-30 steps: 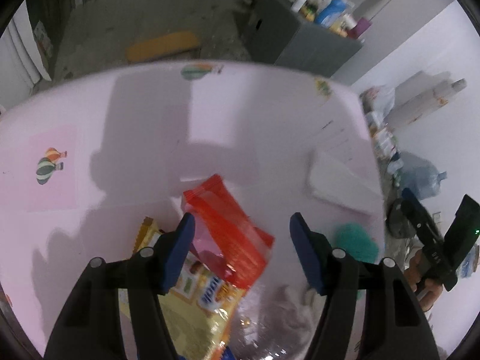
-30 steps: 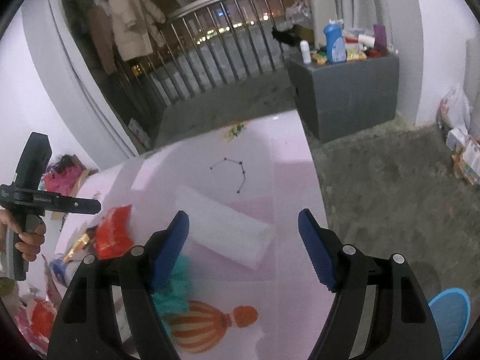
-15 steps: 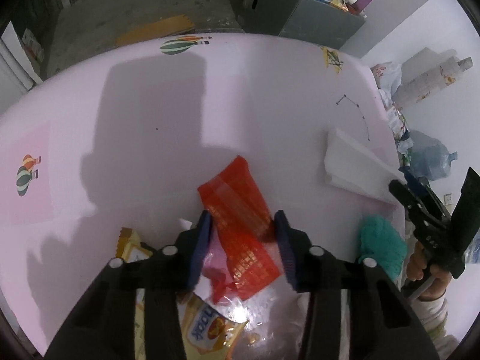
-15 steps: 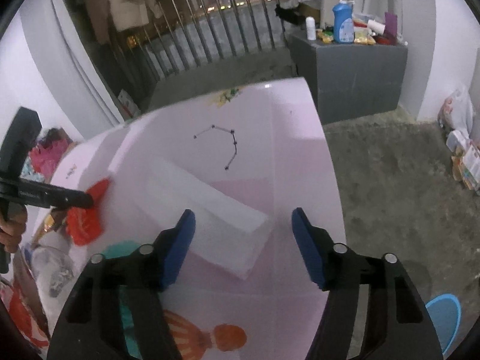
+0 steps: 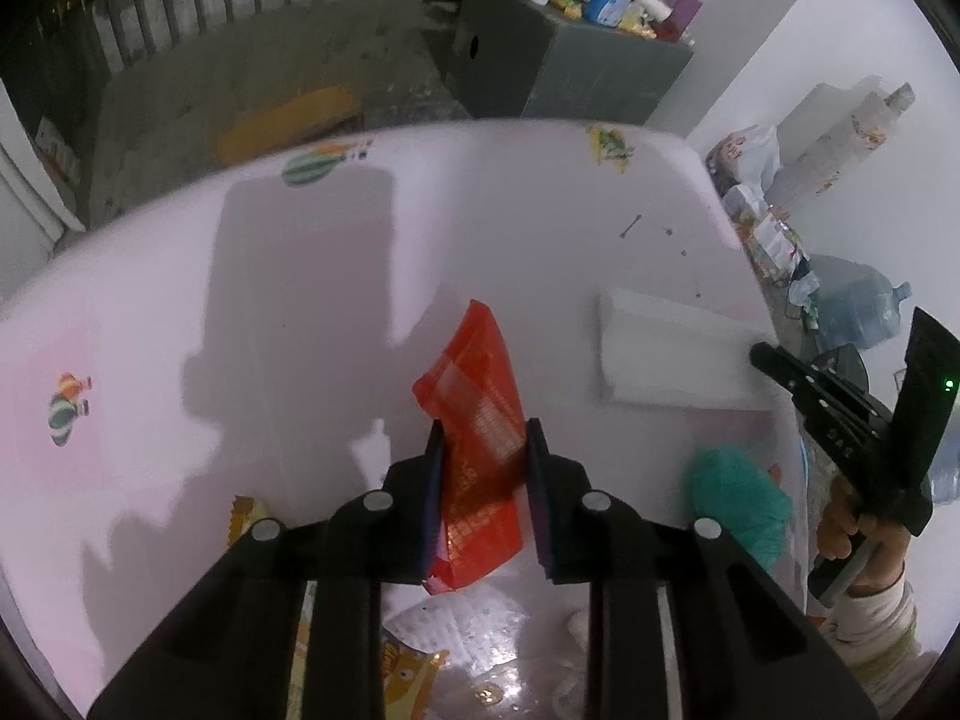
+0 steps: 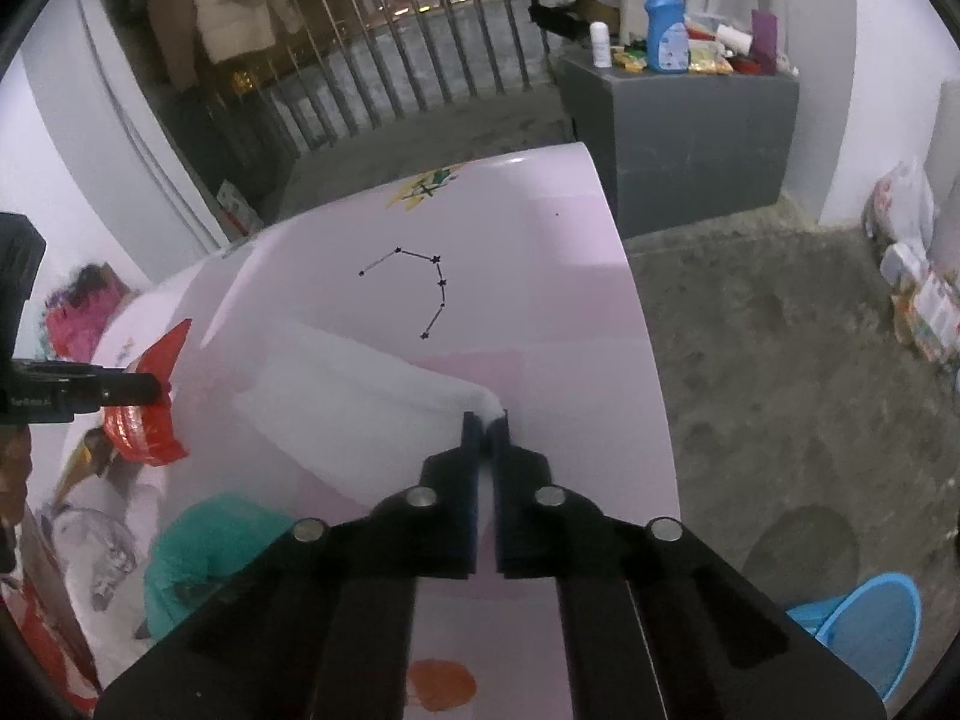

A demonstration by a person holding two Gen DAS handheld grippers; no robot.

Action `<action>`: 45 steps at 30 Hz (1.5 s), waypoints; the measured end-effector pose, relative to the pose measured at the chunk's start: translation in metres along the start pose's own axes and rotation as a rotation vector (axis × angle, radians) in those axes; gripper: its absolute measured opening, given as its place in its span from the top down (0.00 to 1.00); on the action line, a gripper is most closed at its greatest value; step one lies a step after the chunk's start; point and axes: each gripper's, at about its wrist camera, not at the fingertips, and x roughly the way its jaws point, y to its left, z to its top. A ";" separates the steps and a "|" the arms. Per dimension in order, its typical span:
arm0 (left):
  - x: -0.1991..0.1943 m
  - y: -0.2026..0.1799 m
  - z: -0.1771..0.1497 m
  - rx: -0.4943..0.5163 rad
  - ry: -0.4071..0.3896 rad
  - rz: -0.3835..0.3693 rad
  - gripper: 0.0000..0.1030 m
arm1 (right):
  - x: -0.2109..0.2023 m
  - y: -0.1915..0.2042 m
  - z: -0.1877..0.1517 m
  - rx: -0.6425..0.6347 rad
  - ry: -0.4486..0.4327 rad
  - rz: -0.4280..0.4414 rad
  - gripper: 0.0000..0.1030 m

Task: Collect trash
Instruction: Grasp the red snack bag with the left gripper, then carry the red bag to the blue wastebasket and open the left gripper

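Red wrapper (image 5: 480, 426) pinched in left gripper (image 5: 485, 450) jaws, print unreadable, right gripper (image 6: 486, 420) jaws apparently pinching white tissue (image 6: 360, 396)

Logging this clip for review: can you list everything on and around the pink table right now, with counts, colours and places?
red wrapper: 1, red, mid-table, pinched by the left gripper
white tissue sheet: 1, white, right side, corner pinched by the right gripper
teal wad: 1, teal, near edge
yellow snack packets: at least 2, yellow, near edge, partly hidden
table: 1, pink, balloon prints
grey cabinet: 1, bottles on top
blue bin: 1, on the floor
left gripper: black, blue pads
right gripper: black, blue pads
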 end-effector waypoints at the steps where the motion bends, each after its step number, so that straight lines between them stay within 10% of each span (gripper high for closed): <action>1: -0.001 -0.002 0.002 0.004 -0.008 -0.002 0.77 | -0.002 0.000 0.000 0.001 -0.008 0.004 0.99; 28: -0.127 -0.114 -0.012 0.198 -0.345 -0.123 0.78 | -0.165 -0.039 -0.010 0.166 -0.345 0.073 1.00; 38: -0.124 -0.219 -0.026 0.364 -0.318 -0.241 0.78 | -0.232 -0.112 -0.075 0.335 -0.442 -0.079 1.00; 45: -0.066 -0.336 -0.043 0.531 -0.151 -0.349 0.78 | -0.252 -0.185 -0.146 0.581 -0.444 -0.231 1.00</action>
